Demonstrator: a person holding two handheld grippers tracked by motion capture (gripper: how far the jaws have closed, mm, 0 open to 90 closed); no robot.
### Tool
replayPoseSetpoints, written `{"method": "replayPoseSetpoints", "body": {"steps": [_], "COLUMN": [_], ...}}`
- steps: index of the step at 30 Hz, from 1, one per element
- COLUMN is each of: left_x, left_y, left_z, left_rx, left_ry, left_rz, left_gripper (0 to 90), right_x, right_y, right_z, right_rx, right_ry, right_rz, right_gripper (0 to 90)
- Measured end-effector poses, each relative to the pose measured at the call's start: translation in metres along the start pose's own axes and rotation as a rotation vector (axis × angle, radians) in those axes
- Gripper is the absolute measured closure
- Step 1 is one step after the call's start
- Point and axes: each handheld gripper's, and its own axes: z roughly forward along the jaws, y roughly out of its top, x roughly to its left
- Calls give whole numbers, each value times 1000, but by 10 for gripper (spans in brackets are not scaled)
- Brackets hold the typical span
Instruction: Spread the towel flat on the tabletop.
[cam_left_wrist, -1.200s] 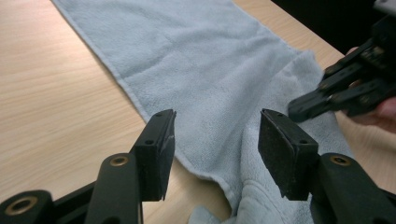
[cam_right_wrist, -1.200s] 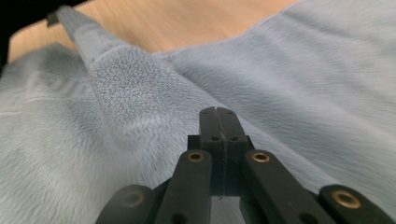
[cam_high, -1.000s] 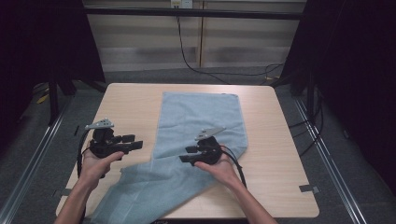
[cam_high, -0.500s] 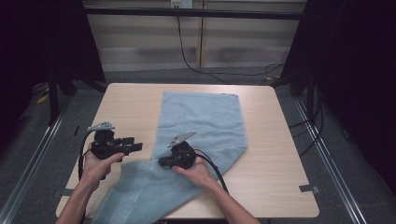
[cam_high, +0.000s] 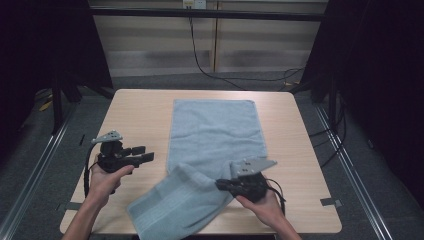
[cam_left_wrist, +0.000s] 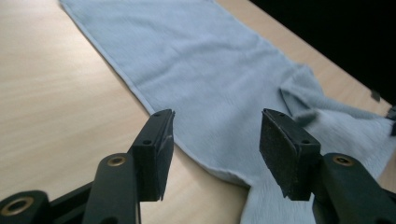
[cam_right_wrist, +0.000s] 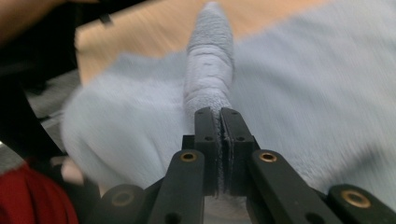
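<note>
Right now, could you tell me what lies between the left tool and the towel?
Only bare tabletop: in the high view a strip of wood separates the open left tool from the towel edge.

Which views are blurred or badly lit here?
Right gripper view: motion-smeared, the towel streaked, though the right gripper pinching a fold stays sharp. Left gripper view: crisp near the left gripper, softer farther off. High view: evenly lit table, dark surroundings.

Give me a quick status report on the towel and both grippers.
Right gripper shut on a pinched ridge of the towel. Left gripper open, above the towel's edge. Near end bunched, far end flat on the table. Nothing in the way.
</note>
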Motion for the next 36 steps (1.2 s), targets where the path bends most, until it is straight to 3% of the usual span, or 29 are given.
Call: {"method": "replayPoseSetpoints", "body": {"steps": [3,6,8,11,12,13,14,16,17,19,22,26,28,31,34,36], "left_x": [-15,-31,-43,-58,-62,-65,-65,-62,-60,-56,-37,-10,-1,-1,-6,-7], "left_y": [-22,-47,-59,-68,-68,-69,-69,-68,-67,-63,-53,-34,-25,-19,-21,-22], "left_z": [16,30,37,46,48,48,49,50,51,51,53,48,40,25,18,20], "left_rx": [113,212,251,288,290,288,283,288,280,263,228,119,46,-25,-28,-19], "left_ry": [-18,-66,-95,-97,-83,-51,-47,-63,-69,-9,43,86,70,19,0,-11], "left_rz": [46,75,98,174,204,238,256,252,253,262,201,112,57,43,57,59], "left_gripper": [441,423,400,364,392,504,601,787,813,843,851,852,853,853,852,852], "right_x": [-5,-10,-11,-11,-11,-12,-12,-14,-15,-20,-29,-44,-53,-64,-62,-59], "right_y": [-33,-56,-64,-61,-59,-57,-56,-53,-52,-49,-43,-28,-20,-12,-4,7], "right_z": [-12,-18,-18,-16,-13,-10,-8,-3,-1,3,13,30,38,42,35,31], "right_rx": [63,116,132,139,145,147,148,146,145,138,129,117,105,81,54,32], "right_ry": [-47,-78,-82,-95,-101,-106,-108,-112,-117,-114,-127,-193,-232,-254,-206,-189], "right_rz": [52,93,110,103,103,91,92,88,99,100,110,102,108,136,146,138], "right_gripper": [863,860,859,858,857,855,855,854,854,848,847,847,847,830,652,595]}}
